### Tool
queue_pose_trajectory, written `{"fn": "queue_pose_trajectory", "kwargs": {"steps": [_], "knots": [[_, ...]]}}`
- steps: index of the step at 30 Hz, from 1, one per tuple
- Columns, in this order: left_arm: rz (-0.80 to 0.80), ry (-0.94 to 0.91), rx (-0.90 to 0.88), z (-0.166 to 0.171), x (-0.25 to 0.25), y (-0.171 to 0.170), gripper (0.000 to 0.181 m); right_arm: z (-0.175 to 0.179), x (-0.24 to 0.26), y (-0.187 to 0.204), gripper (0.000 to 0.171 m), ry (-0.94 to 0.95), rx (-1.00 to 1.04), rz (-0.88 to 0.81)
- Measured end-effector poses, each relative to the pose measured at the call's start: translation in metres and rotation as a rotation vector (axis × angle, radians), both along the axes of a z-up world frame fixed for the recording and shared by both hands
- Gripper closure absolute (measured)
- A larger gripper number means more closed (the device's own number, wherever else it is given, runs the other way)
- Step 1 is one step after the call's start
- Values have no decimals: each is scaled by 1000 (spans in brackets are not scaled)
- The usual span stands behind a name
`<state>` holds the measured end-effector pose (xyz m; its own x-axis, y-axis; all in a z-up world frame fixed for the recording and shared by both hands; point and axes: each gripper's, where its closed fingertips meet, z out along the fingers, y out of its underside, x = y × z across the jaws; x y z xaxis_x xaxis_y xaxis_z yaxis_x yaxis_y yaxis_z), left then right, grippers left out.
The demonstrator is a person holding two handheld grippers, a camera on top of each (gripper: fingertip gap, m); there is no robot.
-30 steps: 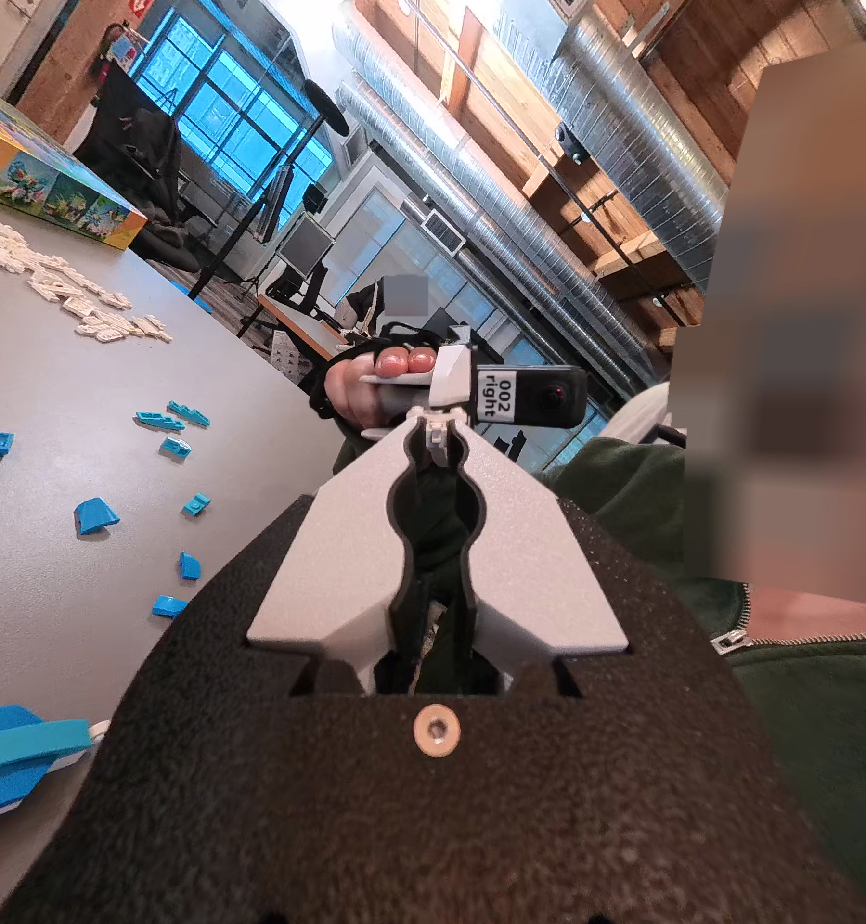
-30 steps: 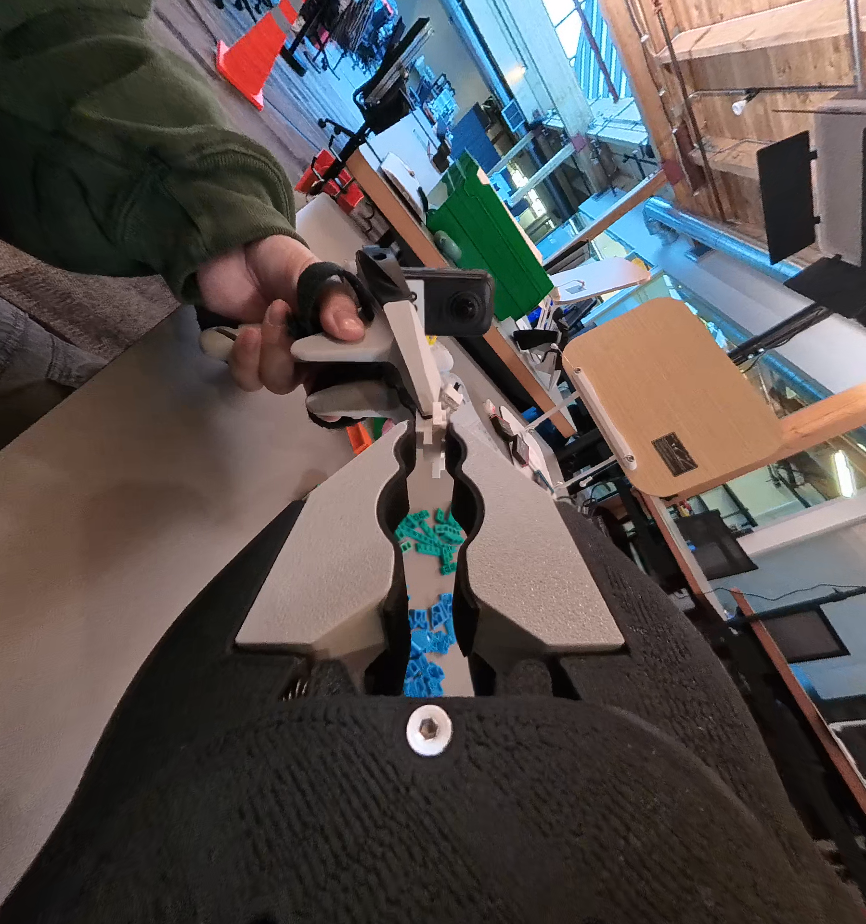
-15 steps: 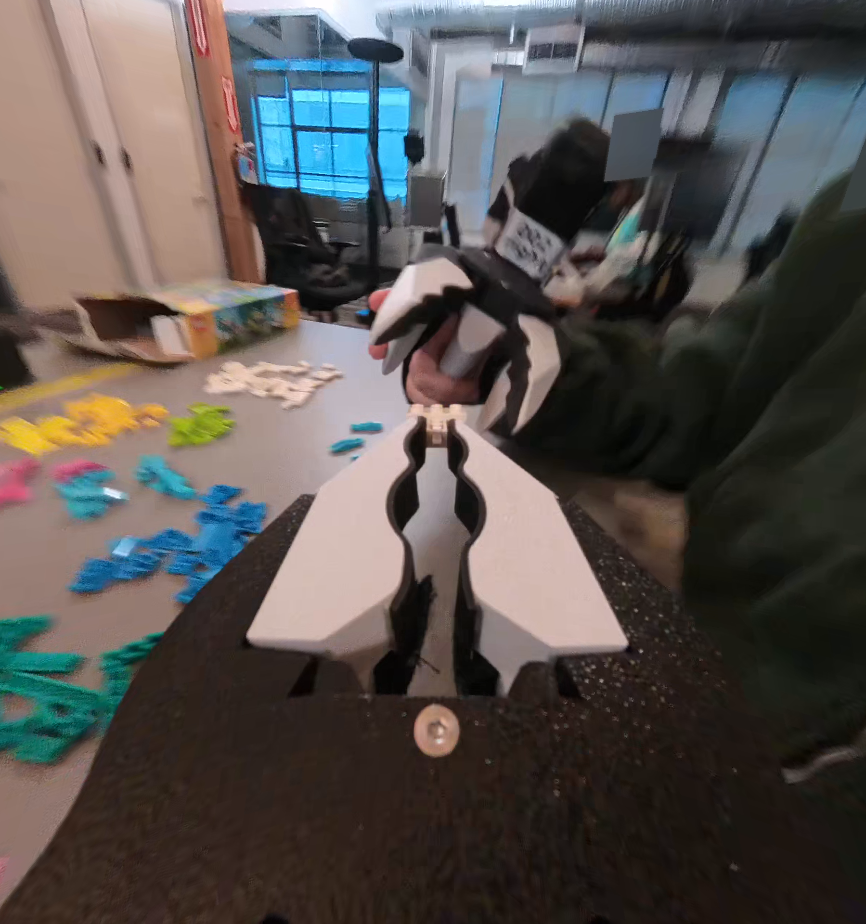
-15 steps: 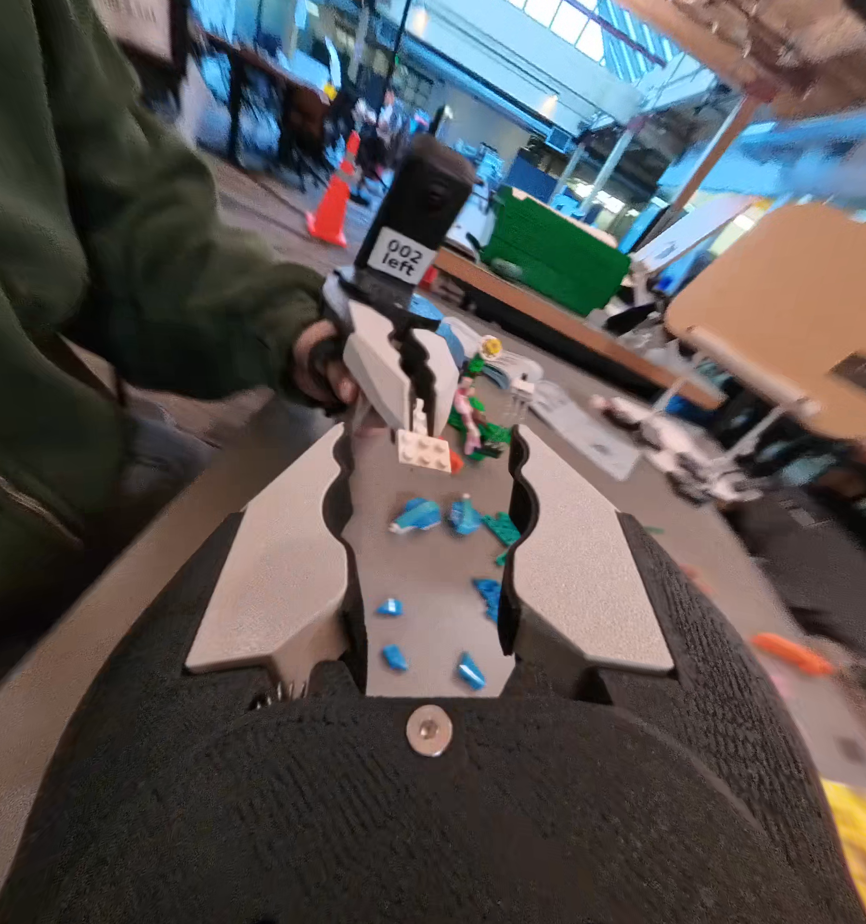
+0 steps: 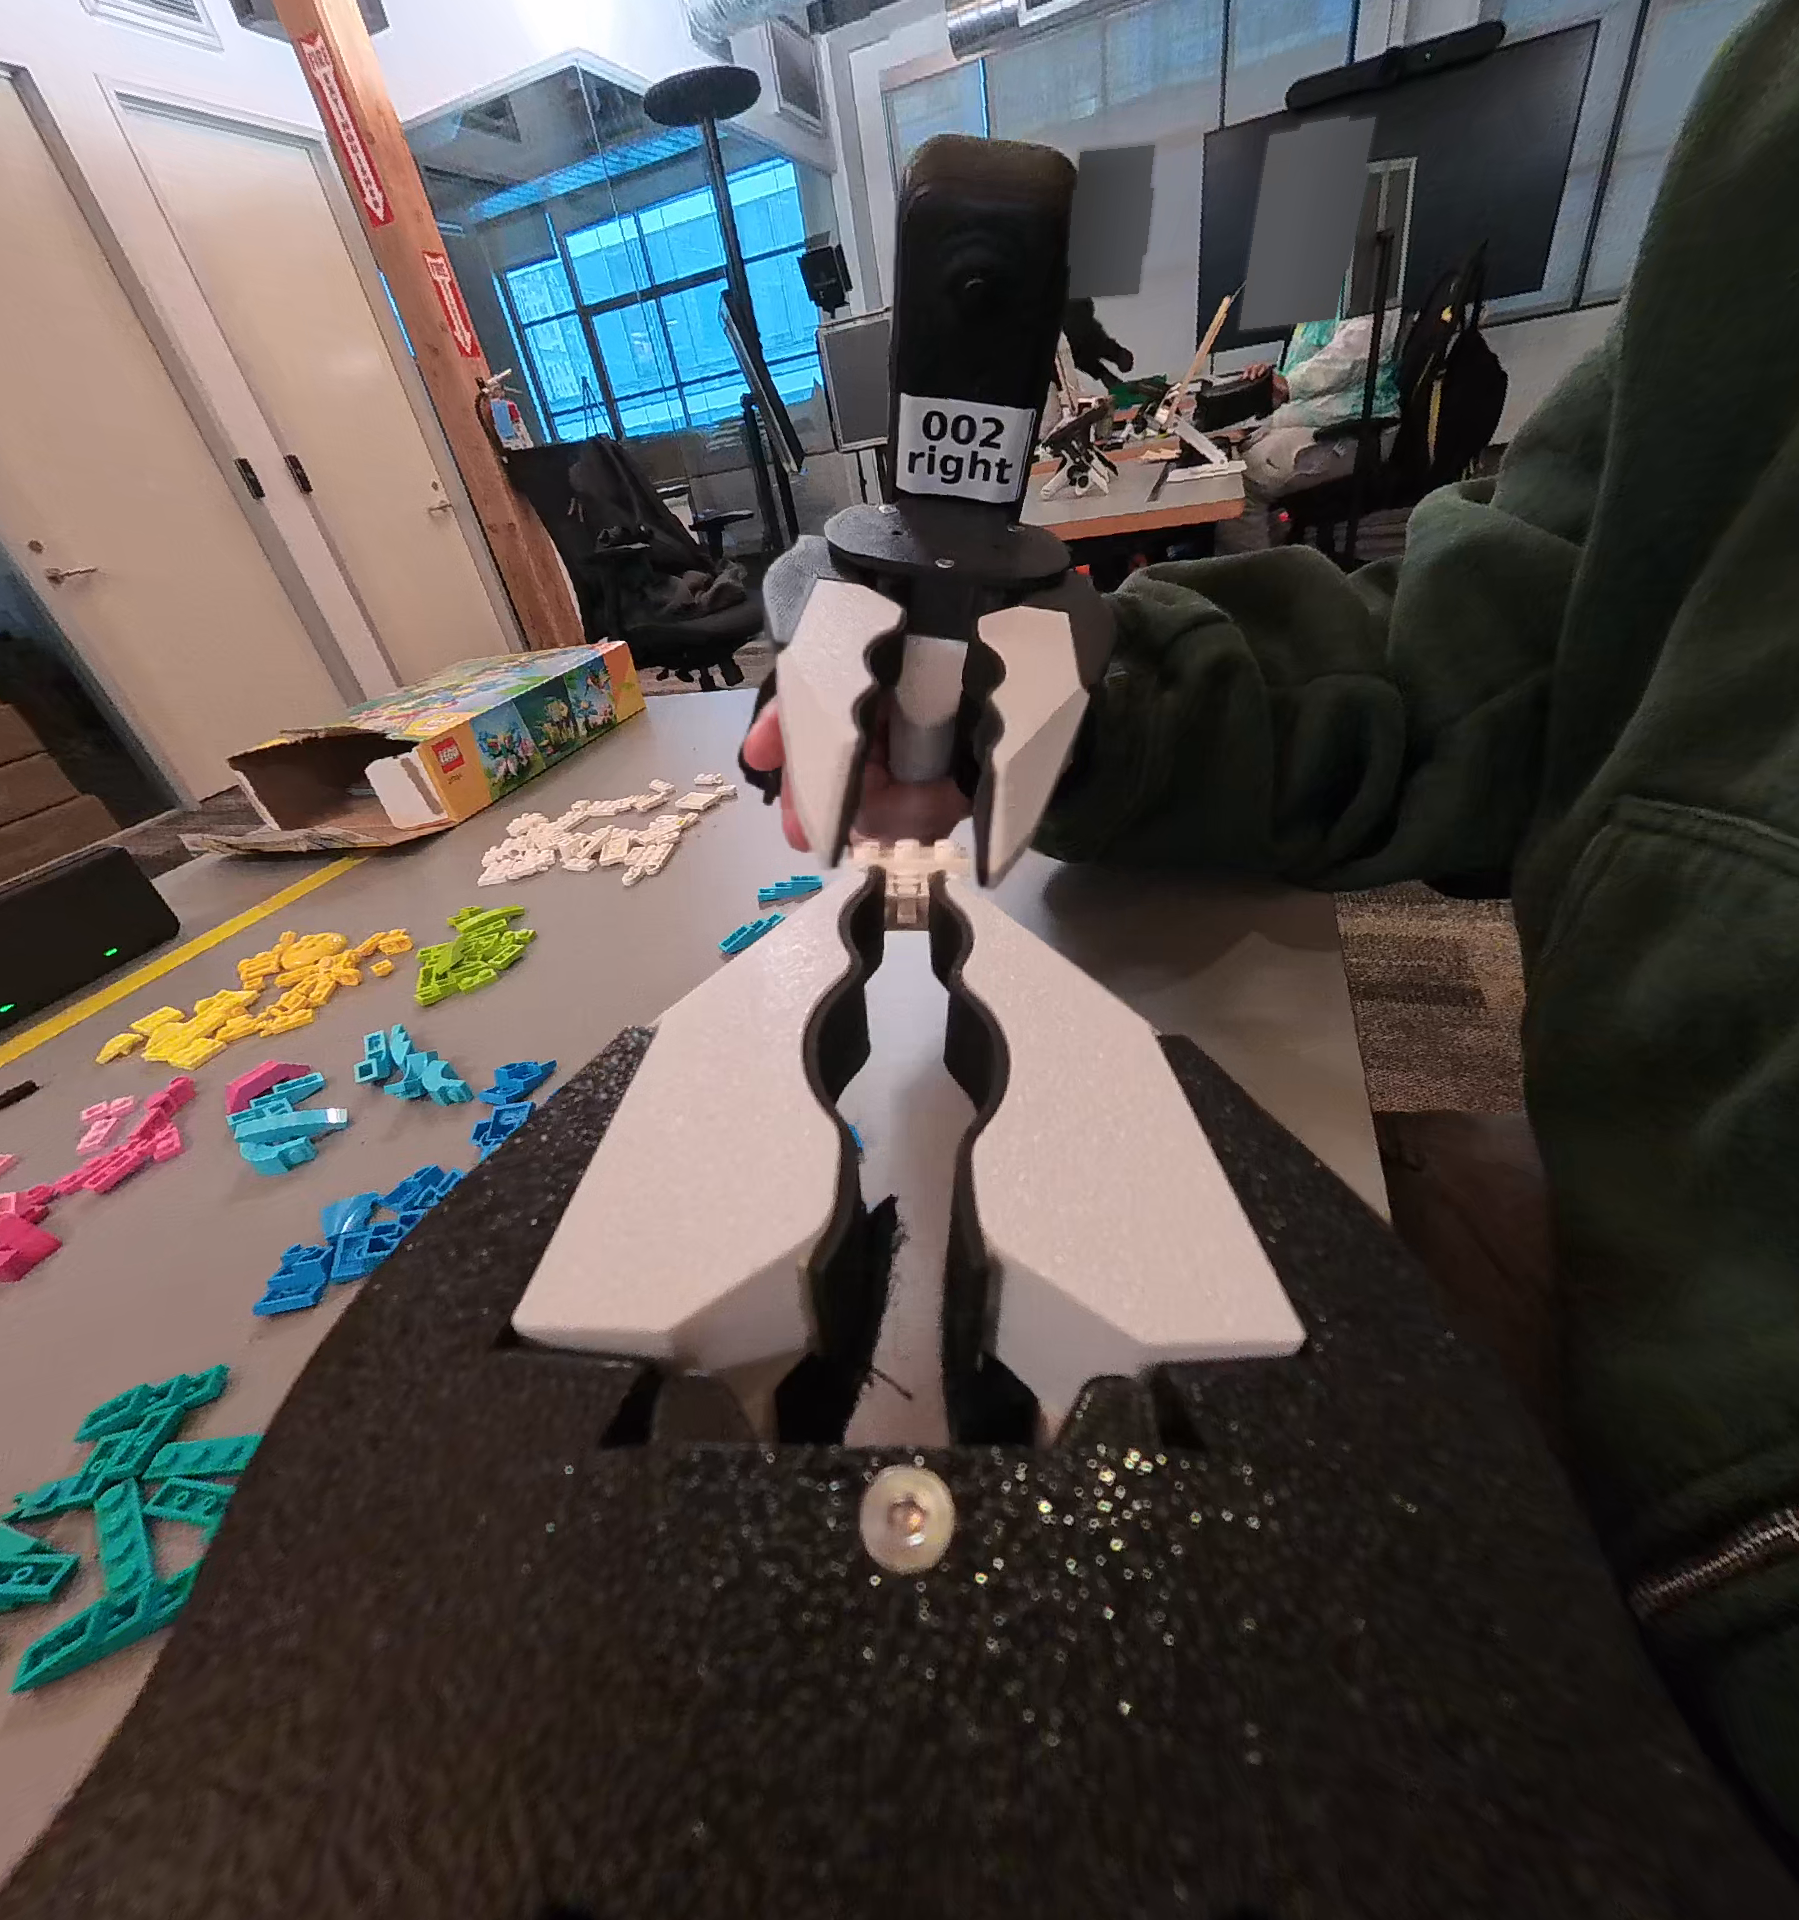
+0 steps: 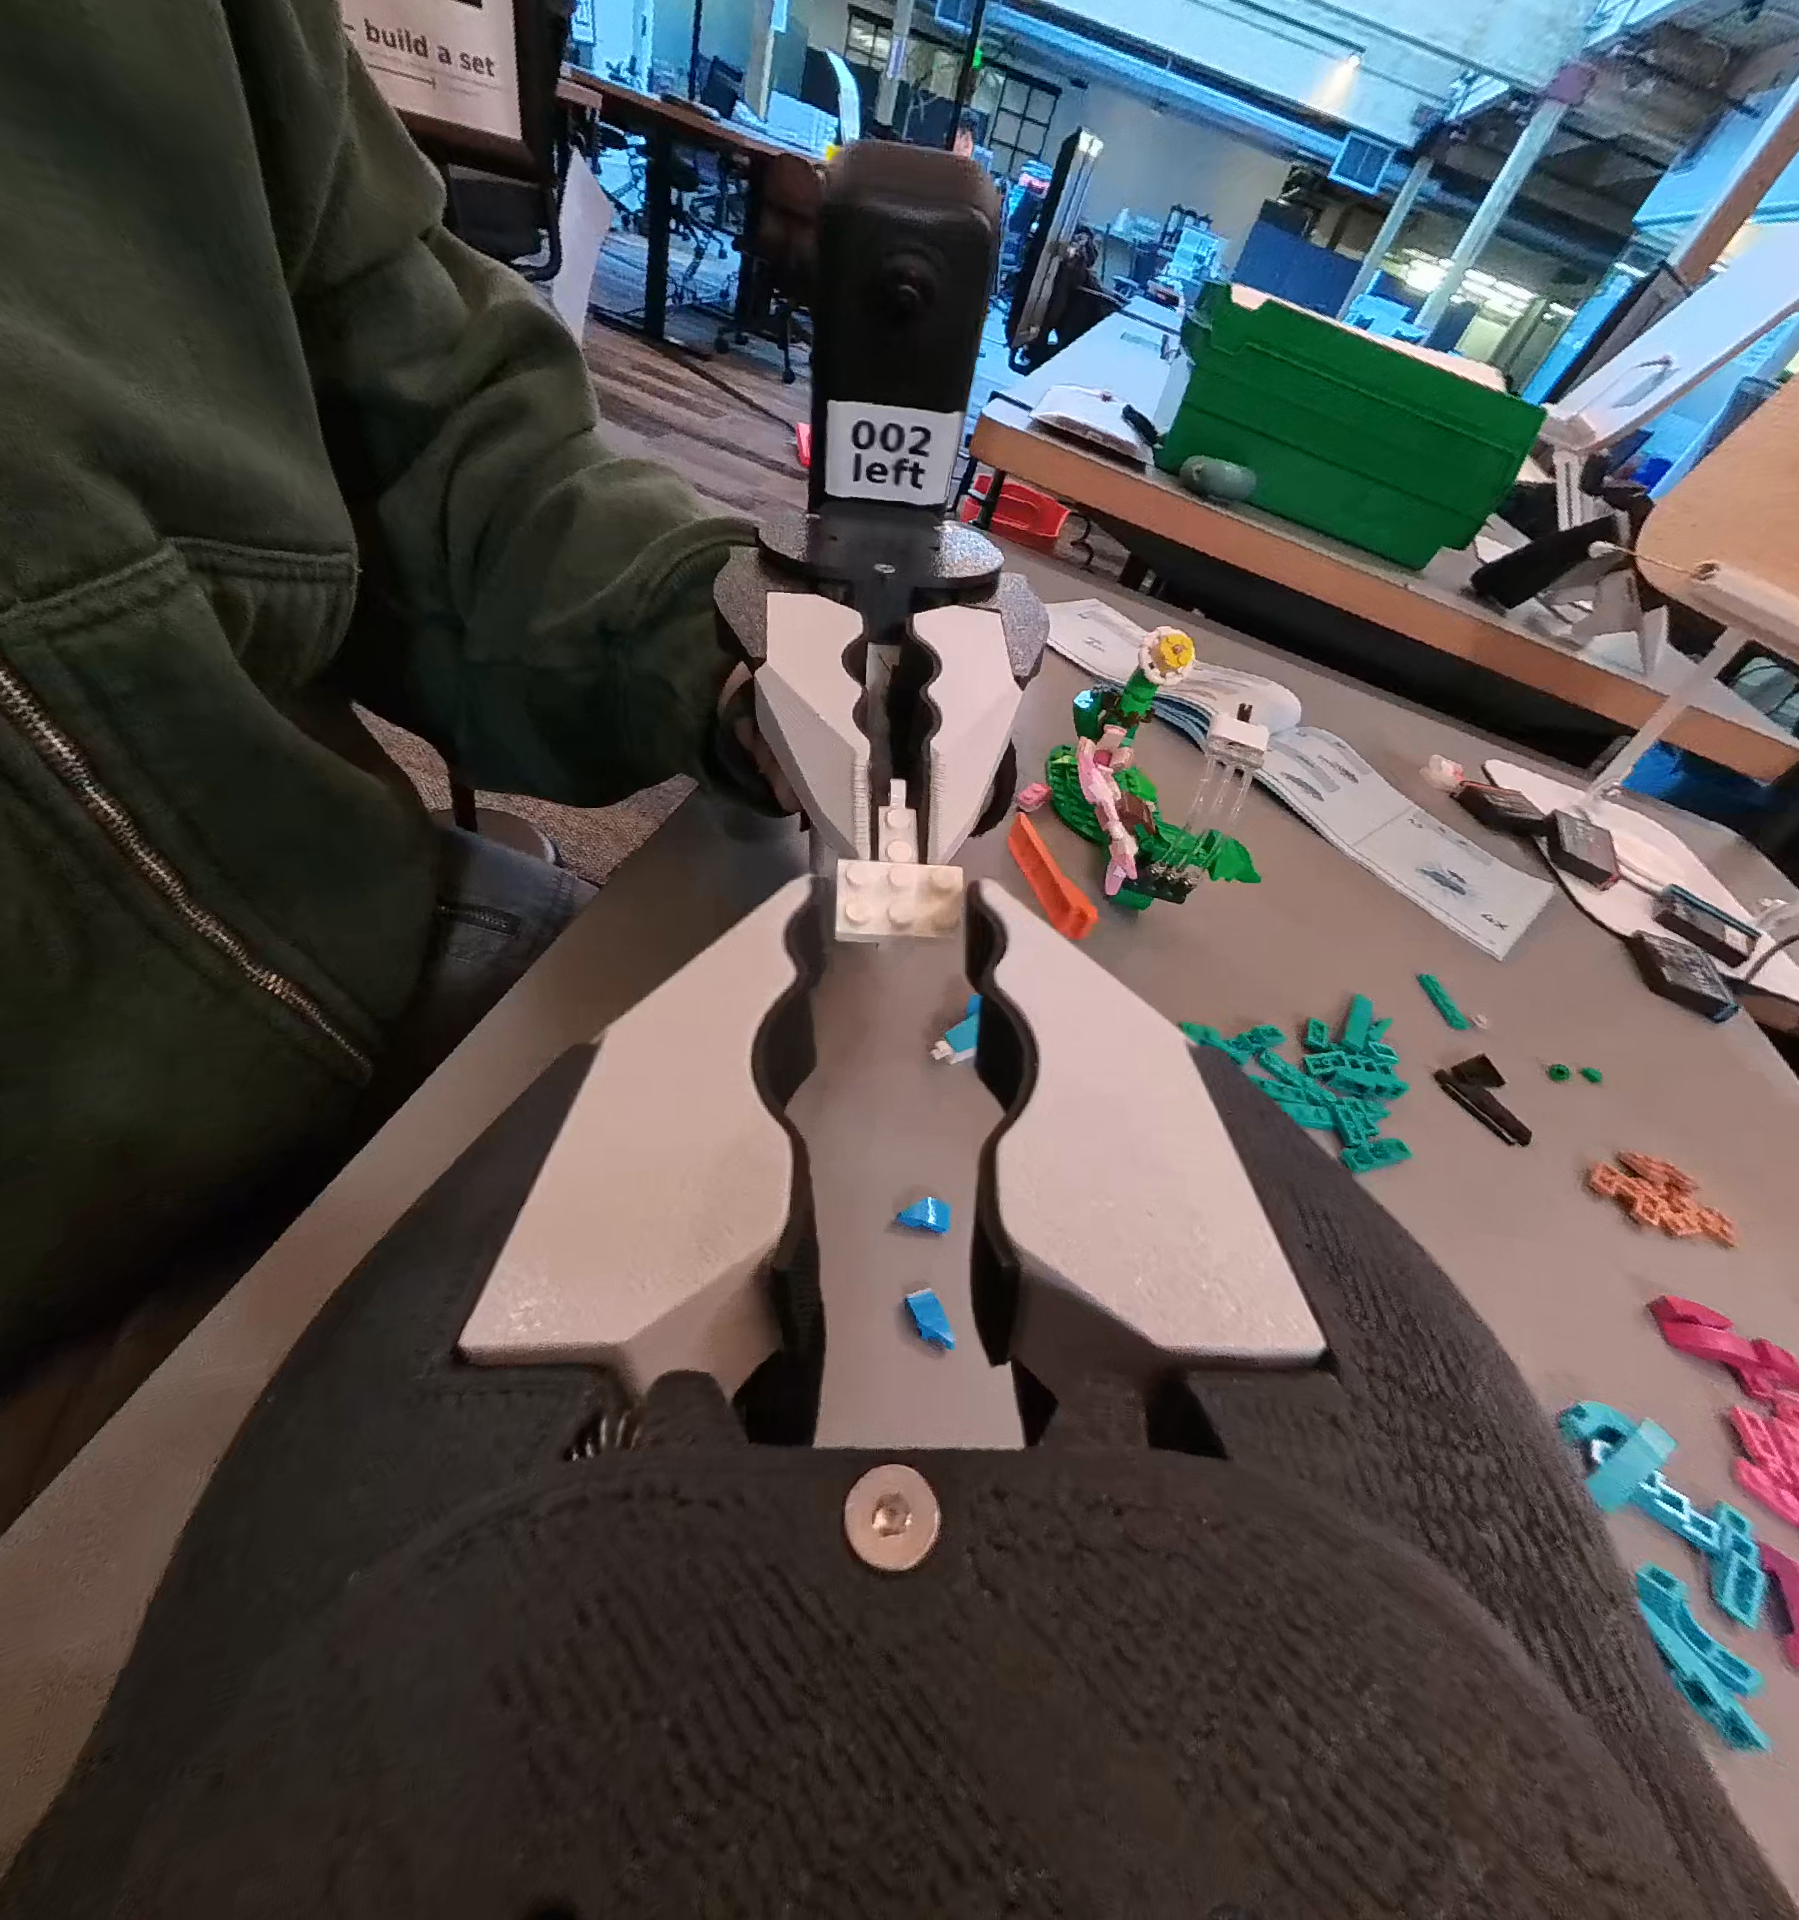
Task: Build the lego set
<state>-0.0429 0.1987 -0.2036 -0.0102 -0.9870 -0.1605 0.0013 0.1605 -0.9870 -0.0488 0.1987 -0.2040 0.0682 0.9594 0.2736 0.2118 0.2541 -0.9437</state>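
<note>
My left gripper [image 5: 905, 899] is shut on a narrow white Lego piece [image 5: 905, 912] and holds it up above the grey table [image 5: 666, 997]. This piece joins a flat white plate [image 6: 900, 902] with studs. My right gripper [image 6: 897, 896] faces the left one tip to tip, and its fingertips press on the plate's two sides. In the right wrist view the left gripper [image 6: 897, 831] points toward me with the narrow piece [image 6: 897, 821] between its jaws. In the left wrist view the right gripper [image 5: 910, 871] straddles the plate [image 5: 910, 854].
Sorted brick piles lie on the table: white [image 5: 604, 831], yellow [image 5: 251, 1008], lime [image 5: 474, 940], pink [image 5: 74, 1164], blue [image 5: 355, 1247], teal [image 6: 1321, 1081]. An opened box [image 5: 438, 748], a built flower model [image 6: 1134, 790], an orange tool [image 6: 1056, 878] and a booklet [image 6: 1394, 810] are there too. The grippers are tip to tip, or close to it.
Both grippers swung down from a tilted pose to level over the table. The right gripper opened half a second ago and has now closed on the plate's sides.
</note>
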Motion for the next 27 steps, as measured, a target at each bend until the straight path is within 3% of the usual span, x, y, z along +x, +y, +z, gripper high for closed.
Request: {"fn": "queue_pose_trajectory", "kwargs": {"steps": [16, 20, 23, 27], "knots": [[30, 107, -16, -18, 2, 6, 176, -10, 11, 3, 145, -53, -17, -1], [81, 120, -6, -24, 0, 15, 176, -23, 60, 37, 138, -111, -81, -180], [97, 122, 22, -30, 0, 17, 176, -54, 106, 59, 138, -222, -135, -341], [124, 106, 86, -31, 1, 17, 176, -81, 124, 53, 139, -281, -295, -340]]}}
